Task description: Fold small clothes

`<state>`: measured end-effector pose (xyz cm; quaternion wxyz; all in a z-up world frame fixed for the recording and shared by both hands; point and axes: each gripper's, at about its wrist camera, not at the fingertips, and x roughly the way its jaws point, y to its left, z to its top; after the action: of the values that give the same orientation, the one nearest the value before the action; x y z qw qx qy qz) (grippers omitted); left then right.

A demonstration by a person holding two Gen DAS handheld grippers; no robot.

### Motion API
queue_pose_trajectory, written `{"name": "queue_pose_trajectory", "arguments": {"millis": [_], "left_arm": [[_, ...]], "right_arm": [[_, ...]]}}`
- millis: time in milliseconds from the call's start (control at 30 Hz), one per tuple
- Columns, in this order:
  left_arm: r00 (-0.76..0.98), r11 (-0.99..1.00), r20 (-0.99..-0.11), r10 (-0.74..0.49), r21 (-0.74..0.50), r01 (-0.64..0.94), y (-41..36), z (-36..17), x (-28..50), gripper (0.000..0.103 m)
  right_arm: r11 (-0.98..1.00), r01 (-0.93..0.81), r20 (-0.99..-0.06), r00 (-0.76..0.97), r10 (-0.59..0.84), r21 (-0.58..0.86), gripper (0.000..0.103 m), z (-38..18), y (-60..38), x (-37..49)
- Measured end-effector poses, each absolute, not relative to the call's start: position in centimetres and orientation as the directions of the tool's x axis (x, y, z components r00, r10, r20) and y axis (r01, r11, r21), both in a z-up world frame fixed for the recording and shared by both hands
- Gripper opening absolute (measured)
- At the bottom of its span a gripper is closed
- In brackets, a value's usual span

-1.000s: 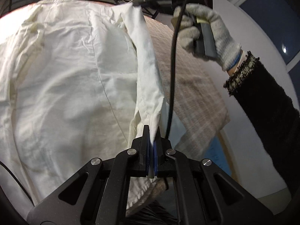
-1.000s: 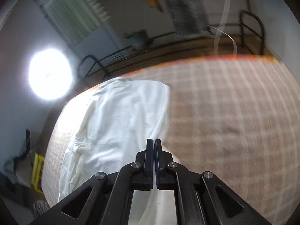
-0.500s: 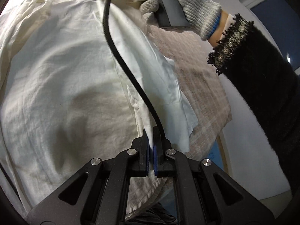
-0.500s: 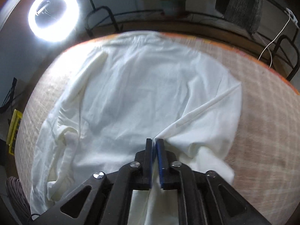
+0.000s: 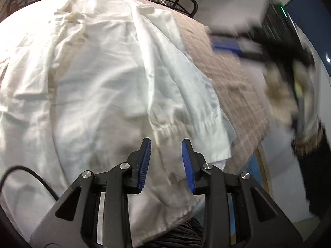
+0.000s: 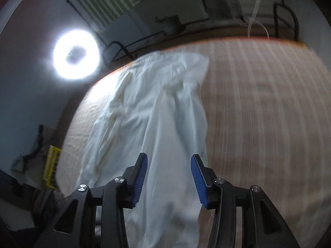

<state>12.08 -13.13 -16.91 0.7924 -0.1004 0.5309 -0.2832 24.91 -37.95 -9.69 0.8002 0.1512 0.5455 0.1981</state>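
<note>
A white shirt [image 5: 99, 86] lies spread on a beige checked cloth [image 5: 233, 82], its right side folded in over the body. My left gripper [image 5: 166, 155] hovers over the shirt's folded edge near the hem; its jaws are opening and the blue pads hold nothing. In the right wrist view the same white shirt [image 6: 157, 115] runs away from my right gripper [image 6: 169, 169], whose jaws are opening above the fabric with nothing pinched. In the left wrist view the right gripper [image 5: 238, 45] shows as a blur at the right, held by a gloved hand [image 5: 281, 95].
The checked cloth [image 6: 264, 111] stretches bare to the right of the shirt. A bright ring light [image 6: 75, 54] shines at the far left. A dark metal rail [image 6: 285, 20] lines the far edge. A yellow object [image 6: 51, 165] sits low at the left.
Both grippers have let go of the shirt edge and their jaws have parted. The right gripper and gloved hand swung away to the right, off the shirt.
</note>
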Motion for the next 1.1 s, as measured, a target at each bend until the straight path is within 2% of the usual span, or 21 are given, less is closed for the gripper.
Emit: {"name": "queue_pose_trajectory", "arguments": {"millis": [167, 200, 233, 267, 300, 367, 433, 567, 667, 833, 1100], "left_arm": [[0.248, 0.824, -0.809, -0.533, -0.429, 0.370, -14.9, -17.9, 12.8, 0.029], [0.242, 0.826, -0.814, -0.528, -0.427, 0.368, -15.1, -18.2, 12.9, 0.026], [0.233, 0.824, -0.815, -0.531, -0.433, 0.365, -15.2, -18.4, 13.0, 0.014], [0.228, 0.822, -0.813, -0.535, -0.440, 0.360, -14.8, -18.8, 13.1, 0.005], [0.223, 0.818, -0.810, -0.543, -0.449, 0.359, -14.8, -18.9, 13.3, 0.004], [0.220, 0.812, -0.800, -0.558, -0.472, 0.343, -14.7, -19.1, 13.4, 0.001], [0.215, 0.797, -0.780, -0.587, -0.512, 0.319, -14.2, -18.8, 13.3, 0.000], [0.203, 0.751, -0.728, -0.654, -0.595, 0.287, -13.4, -17.7, 12.4, 0.000], [0.201, 0.737, -0.716, -0.669, -0.604, 0.302, -13.7, -17.6, 11.5, 0.000], [0.226, 0.800, -0.787, -0.574, -0.480, 0.360, -15.8, -19.2, 11.1, 0.000], [0.309, 0.827, -0.814, -0.492, -0.326, 0.459, -17.2, -17.4, 9.5, 0.002]], "right_arm": [[0.837, -0.072, -0.800, 0.259, 0.541, 0.542, 0.047, -13.7, -39.0, 19.2], [0.837, -0.064, -0.805, 0.245, 0.540, 0.543, 0.047, -14.5, -38.7, 18.8], [0.843, -0.055, -0.813, 0.235, 0.532, 0.535, 0.046, -15.1, -38.4, 18.3], [0.847, -0.047, -0.820, 0.226, 0.526, 0.530, 0.041, -15.7, -38.2, 18.0], [0.844, -0.043, -0.817, 0.229, 0.529, 0.535, 0.037, -16.0, -38.1, 17.8], [0.817, -0.041, -0.789, 0.237, 0.567, 0.575, 0.004, -16.0, -38.2, 17.6], [0.809, -0.051, -0.777, 0.250, 0.578, 0.586, 0.000, -15.2, -38.1, 17.4], [0.833, -0.098, -0.791, 0.273, 0.548, 0.544, 0.000, -12.2, -38.1, 17.1], [0.834, -0.116, -0.784, 0.293, 0.548, 0.540, 0.000, -10.3, -38.9, 16.5], [0.893, -0.110, -0.854, 0.262, 0.449, 0.436, 0.000, -12.4, -38.7, 16.3], [0.925, -0.086, -0.892, 0.245, 0.380, 0.370, 0.001, -15.3, -38.5, 17.3]]}}
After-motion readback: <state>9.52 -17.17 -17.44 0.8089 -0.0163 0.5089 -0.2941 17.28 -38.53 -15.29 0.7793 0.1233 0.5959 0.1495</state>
